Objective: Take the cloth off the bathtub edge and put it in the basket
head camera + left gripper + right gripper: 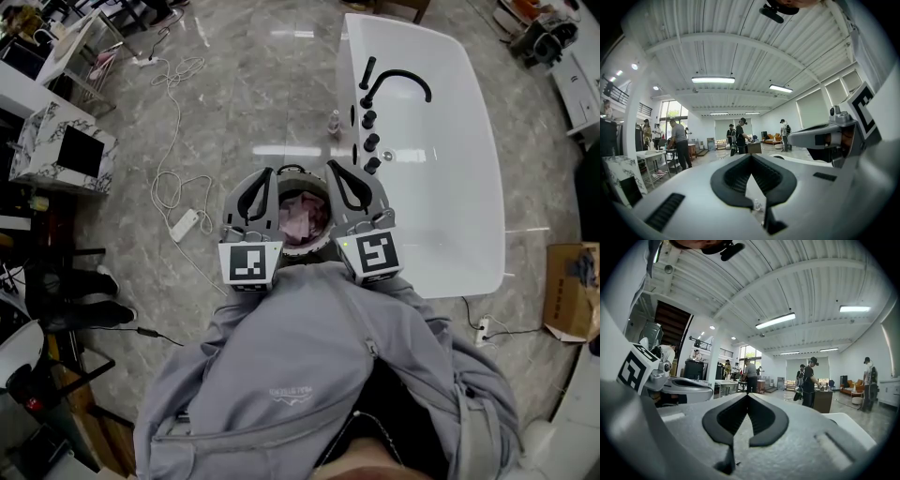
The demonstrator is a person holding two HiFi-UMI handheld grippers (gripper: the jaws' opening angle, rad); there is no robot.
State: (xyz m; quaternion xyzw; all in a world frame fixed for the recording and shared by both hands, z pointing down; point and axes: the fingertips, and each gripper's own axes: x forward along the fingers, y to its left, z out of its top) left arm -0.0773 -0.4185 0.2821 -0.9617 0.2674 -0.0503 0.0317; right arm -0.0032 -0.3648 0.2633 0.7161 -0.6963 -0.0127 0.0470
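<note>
A pink cloth (302,217) is seen lying inside a round basket (298,250), which is set on the marble floor (244,94) just beside a white bathtub (450,187). The left gripper (270,173) and right gripper (331,167) are held over the basket's two sides, jaws together. A power strip (185,224) is laid to the left.

Glossy bathtub (469,216) — marble-look floor (253,94) (polished).

On the grey marble floor (253,94) to my left lies a white power strip (184,224) with its looping cable (167,183), near a marble-patterned cabinet (58,150). A cardboard box (570,291) sits at my right. People (808,380) stand beyond.
</note>
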